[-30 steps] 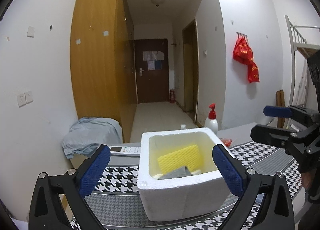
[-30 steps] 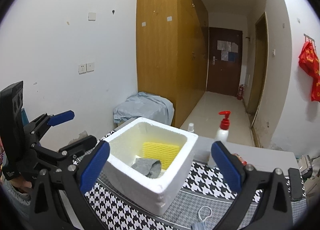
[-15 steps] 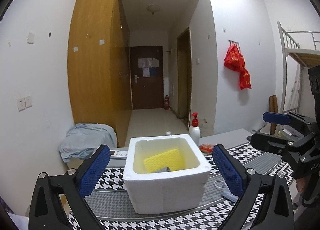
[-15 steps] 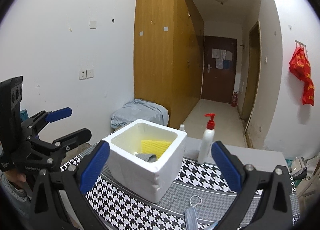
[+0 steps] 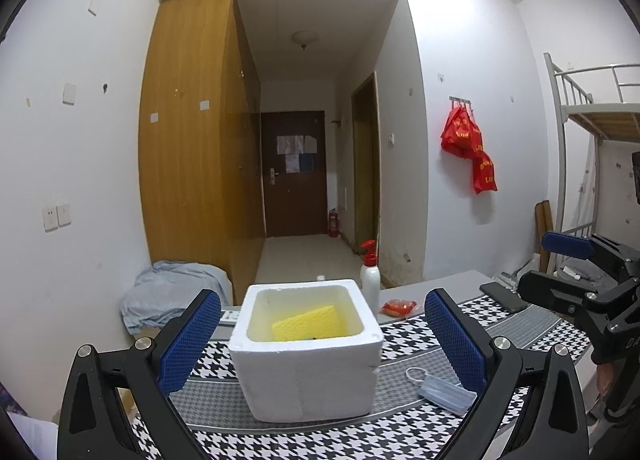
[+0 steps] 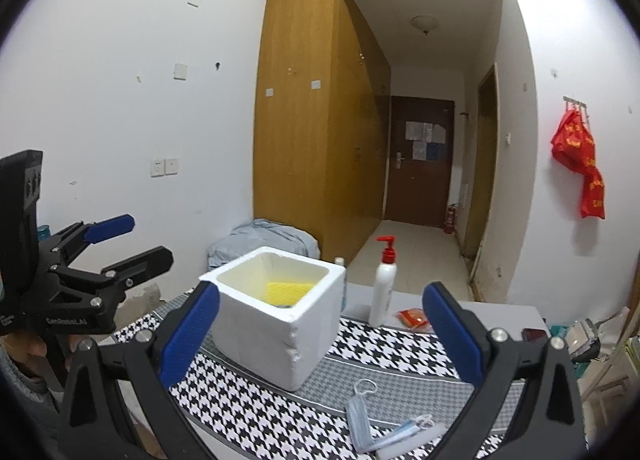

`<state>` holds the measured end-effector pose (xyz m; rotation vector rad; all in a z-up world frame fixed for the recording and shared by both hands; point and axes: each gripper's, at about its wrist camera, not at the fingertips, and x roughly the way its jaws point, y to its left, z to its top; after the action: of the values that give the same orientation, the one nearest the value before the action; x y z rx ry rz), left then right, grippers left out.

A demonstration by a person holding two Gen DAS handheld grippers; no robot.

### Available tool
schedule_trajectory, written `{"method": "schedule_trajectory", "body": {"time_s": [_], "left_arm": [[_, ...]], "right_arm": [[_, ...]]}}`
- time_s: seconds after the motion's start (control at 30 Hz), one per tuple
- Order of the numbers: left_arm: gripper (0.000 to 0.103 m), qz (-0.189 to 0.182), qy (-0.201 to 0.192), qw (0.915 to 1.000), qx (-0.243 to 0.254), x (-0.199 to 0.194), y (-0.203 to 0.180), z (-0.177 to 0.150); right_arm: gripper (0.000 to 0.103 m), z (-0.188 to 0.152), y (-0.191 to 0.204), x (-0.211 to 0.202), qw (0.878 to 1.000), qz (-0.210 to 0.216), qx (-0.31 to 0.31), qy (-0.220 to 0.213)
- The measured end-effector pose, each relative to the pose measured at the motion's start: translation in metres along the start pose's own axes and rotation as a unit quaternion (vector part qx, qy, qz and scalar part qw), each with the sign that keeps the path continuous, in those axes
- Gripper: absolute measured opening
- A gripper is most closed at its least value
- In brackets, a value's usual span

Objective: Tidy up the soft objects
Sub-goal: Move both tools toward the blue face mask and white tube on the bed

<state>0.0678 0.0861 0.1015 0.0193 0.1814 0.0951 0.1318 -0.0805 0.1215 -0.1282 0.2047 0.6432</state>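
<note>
My left gripper (image 5: 322,336) stands with its jaws spread wide and nothing between the blue pads (image 5: 188,342); my right gripper (image 6: 320,334) is likewise fully spread and empty. Both hang above the houndstooth-patterned mat (image 5: 404,340) with the white foam box (image 5: 308,356) framed between their fingers. Inside the box, a yellow sponge (image 5: 306,323) leans against the far wall, and a dark edge shows below it that I cannot identify. To the right of the box, on the mat, lies a light blue face mask (image 5: 444,394); the right wrist view shows one mask (image 6: 360,416) near the box and a second (image 6: 408,434) just beside it. Behind the box stands a white pump bottle (image 6: 383,290) with a red head, and beside it a small red packet (image 6: 414,318).
</note>
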Motion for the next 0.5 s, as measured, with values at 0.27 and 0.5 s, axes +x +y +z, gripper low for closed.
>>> {"method": "schedule_trajectory", "body": {"time_s": [0.27,0.5], "left_arm": [[0.102,-0.006,-0.006,0.9999,-0.009,-0.002,-0.018,-0.022],[0.102,-0.021,0.001,0.9997,-0.01,0.005,-0.033,-0.044]], "right_arm": [[0.103,-0.03,-0.013,-0.011,1.0,-0.019,0.014,0.005],[0.103,-0.058,-0.017,-0.016,0.998,-0.047,0.03,0.006]]}}
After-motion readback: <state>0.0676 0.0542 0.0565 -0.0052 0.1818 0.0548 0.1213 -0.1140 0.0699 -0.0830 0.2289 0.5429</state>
